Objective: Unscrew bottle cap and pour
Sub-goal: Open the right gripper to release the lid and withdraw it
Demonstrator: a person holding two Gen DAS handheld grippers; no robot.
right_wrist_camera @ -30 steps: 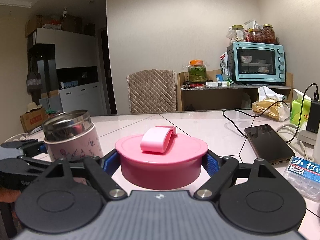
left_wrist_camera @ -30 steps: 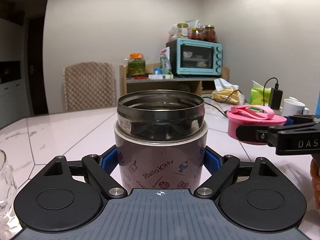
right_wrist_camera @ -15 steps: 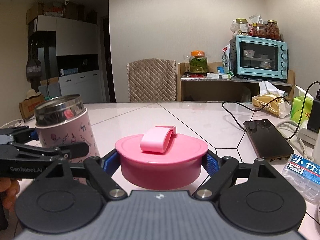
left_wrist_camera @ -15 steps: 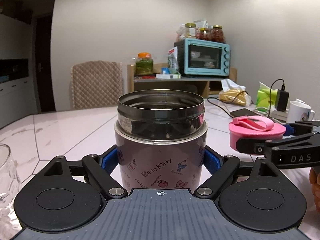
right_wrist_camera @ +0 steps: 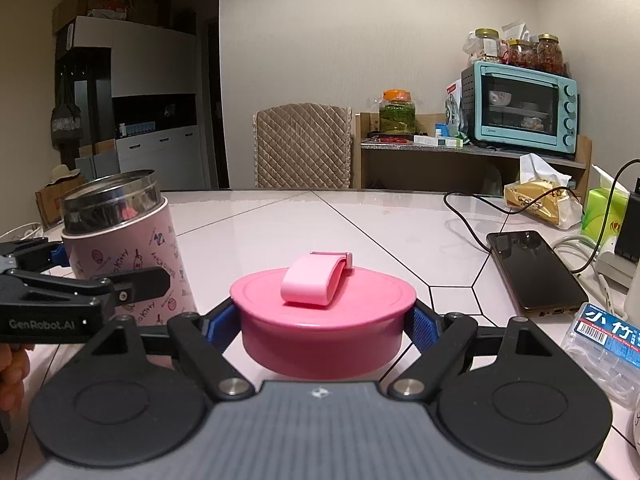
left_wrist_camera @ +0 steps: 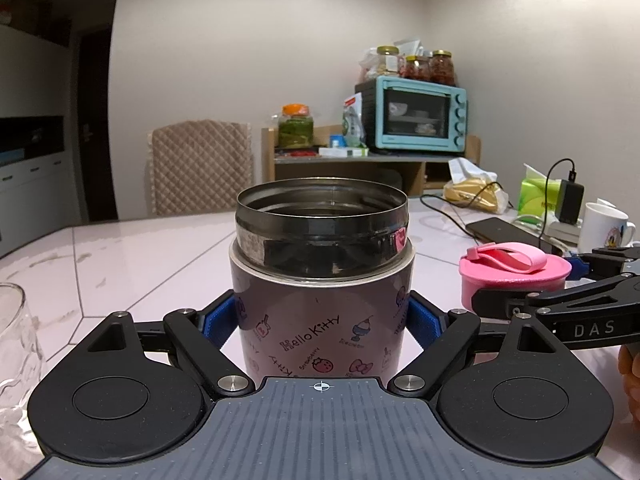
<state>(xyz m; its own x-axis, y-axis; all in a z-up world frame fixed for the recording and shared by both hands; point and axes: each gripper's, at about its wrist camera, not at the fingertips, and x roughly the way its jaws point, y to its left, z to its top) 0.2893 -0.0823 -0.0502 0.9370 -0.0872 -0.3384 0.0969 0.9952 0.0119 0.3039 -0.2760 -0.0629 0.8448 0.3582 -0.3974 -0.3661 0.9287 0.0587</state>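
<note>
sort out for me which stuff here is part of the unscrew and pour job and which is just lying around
Part of the job:
- steel-rimmed pink jar, open, in the left gripper
- pink cap, off, in the right gripper
- glass, likely to pour into

Lying about:
- phone
- mug
- tissue box
- toaster oven

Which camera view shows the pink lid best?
The right wrist view: the pink lid fills the centre, its strap and top plain. The left wrist view shows it small, at the right, partly hidden.

Teal toaster oven, black phone on table, quilted chair
</note>
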